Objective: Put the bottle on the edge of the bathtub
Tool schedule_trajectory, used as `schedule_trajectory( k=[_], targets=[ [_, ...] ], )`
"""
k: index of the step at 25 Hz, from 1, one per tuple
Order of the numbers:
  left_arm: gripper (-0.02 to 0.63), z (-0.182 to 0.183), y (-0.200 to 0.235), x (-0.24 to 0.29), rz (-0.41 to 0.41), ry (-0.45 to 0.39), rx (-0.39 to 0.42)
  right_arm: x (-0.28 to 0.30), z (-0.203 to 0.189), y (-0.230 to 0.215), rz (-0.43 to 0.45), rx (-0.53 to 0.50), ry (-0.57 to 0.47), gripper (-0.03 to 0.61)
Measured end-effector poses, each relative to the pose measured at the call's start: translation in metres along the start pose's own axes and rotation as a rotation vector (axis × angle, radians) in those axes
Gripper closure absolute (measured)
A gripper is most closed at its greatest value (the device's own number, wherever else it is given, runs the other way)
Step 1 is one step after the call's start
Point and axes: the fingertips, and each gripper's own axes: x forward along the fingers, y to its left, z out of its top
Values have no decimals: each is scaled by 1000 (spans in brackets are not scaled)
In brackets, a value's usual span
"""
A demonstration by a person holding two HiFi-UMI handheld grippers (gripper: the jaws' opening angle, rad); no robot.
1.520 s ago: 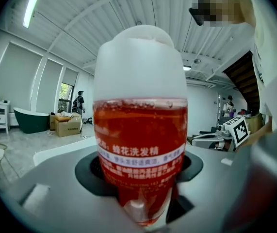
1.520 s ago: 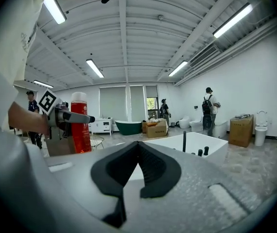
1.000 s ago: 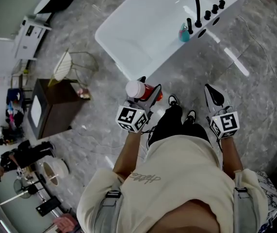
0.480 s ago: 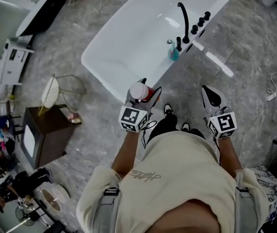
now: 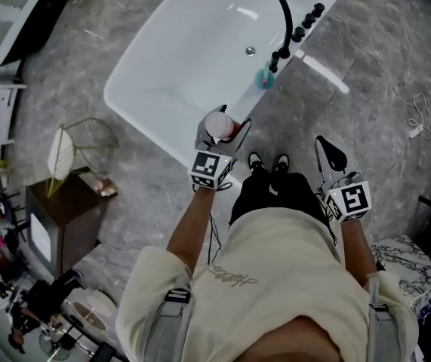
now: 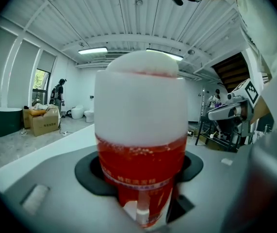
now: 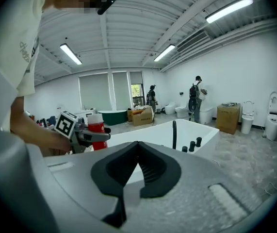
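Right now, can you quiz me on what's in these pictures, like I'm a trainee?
1. What is the left gripper holding? A: a red bottle with a white cap. B: a sponge. C: a towel.
2. Fill in: the teal bottle stands on the bathtub edge beside the black ____.
3. True or false: the red bottle already stands on the bathtub edge.
Key: 1 A. 2 tap. 3 false, the left gripper is holding it.
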Motion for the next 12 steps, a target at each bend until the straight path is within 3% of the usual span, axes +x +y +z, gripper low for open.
schedule_trajectory(
  k=[5,12],
  targets=[
    [310,-38,15,54,-13,5,21,16,-53,-20,26,80,80,577],
    [310,-108,33,118,-2,64,32,48,-117,-40,113,106,187,577]
  ],
)
